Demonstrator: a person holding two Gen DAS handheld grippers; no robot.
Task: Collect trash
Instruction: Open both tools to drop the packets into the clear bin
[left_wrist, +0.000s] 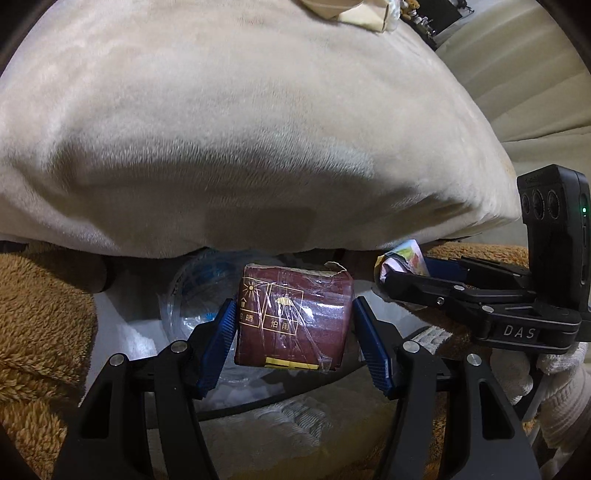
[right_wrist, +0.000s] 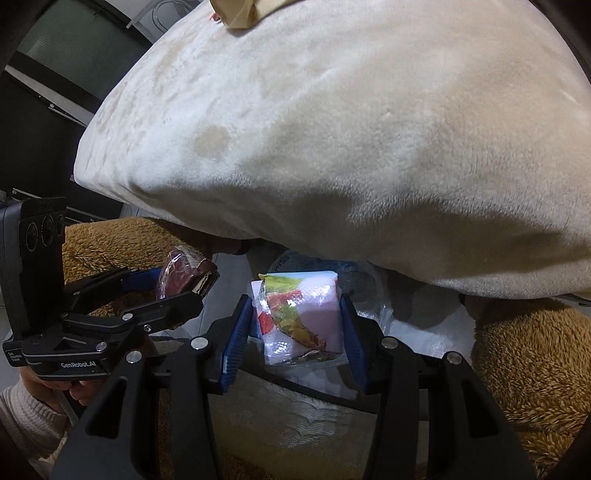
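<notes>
My left gripper (left_wrist: 293, 325) is shut on a dark red carton (left_wrist: 293, 317) with gold print and torn clear wrap, held over an open bin with a white liner (left_wrist: 122, 332). A clear plastic container (left_wrist: 192, 291) lies in the bin. My right gripper (right_wrist: 293, 325) is shut on a pink printed packet (right_wrist: 303, 314) in clear wrap, also over the bin. Each gripper shows in the other's view: the right one (left_wrist: 402, 266) with its packet, the left one (right_wrist: 192, 284) with the red carton (right_wrist: 184, 269).
A large cream plush cushion (left_wrist: 240, 129) overhangs the bin from behind. A brown fluffy blanket (left_wrist: 37, 314) lies at both sides (right_wrist: 535, 362). A pale patterned rug (right_wrist: 288, 424) is below. Beige paper (left_wrist: 354, 14) lies on top of the cushion.
</notes>
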